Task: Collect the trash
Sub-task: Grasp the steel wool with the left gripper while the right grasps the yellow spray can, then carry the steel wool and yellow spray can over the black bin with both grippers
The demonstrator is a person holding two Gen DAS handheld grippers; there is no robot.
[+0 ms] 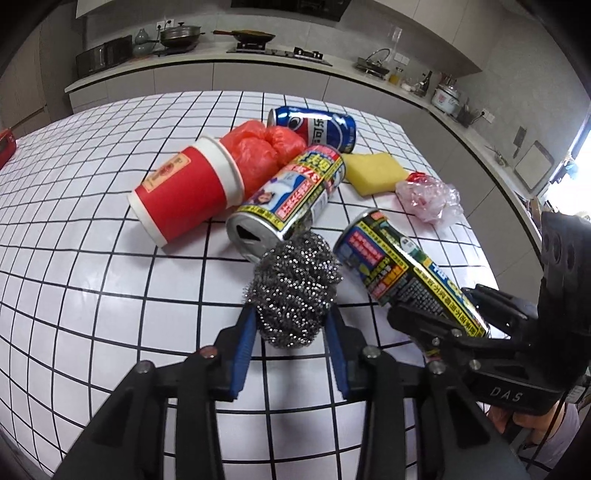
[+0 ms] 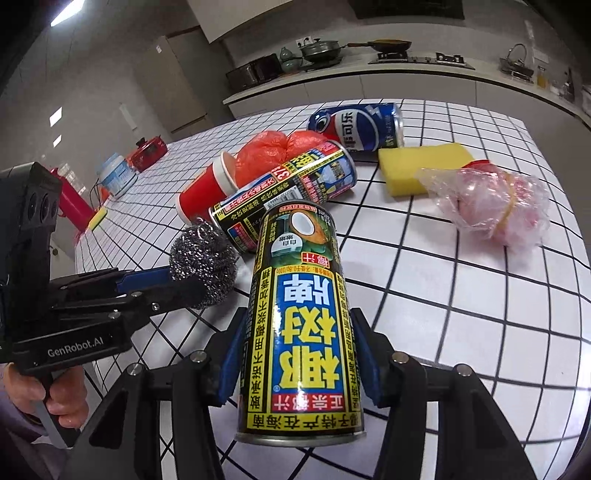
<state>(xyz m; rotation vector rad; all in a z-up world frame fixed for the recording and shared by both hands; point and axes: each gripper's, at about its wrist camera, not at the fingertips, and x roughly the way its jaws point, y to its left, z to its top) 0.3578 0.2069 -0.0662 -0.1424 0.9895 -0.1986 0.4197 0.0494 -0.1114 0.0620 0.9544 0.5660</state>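
Coconut-juice can (image 2: 301, 325) clamped in right claw (image 2: 299, 354), steel-wool ball (image 1: 293, 291) pinched in left claw (image 1: 291, 321), above gridded table (image 1: 110, 295).

My two wrist views are bright and mostly sharp, with black vignette in the corners. Fisheye bends the grid tablecloth (image 1: 110, 258) strongly toward the rims. In my left view a blown-out window (image 1: 580, 162) glares at three o'clock. In my right view a ceiling light (image 2: 66, 13) shines at eleven o'clock. Shadows under the clutter are soft, and the far kitchen counter (image 2: 406, 74) looks slightly hazy.
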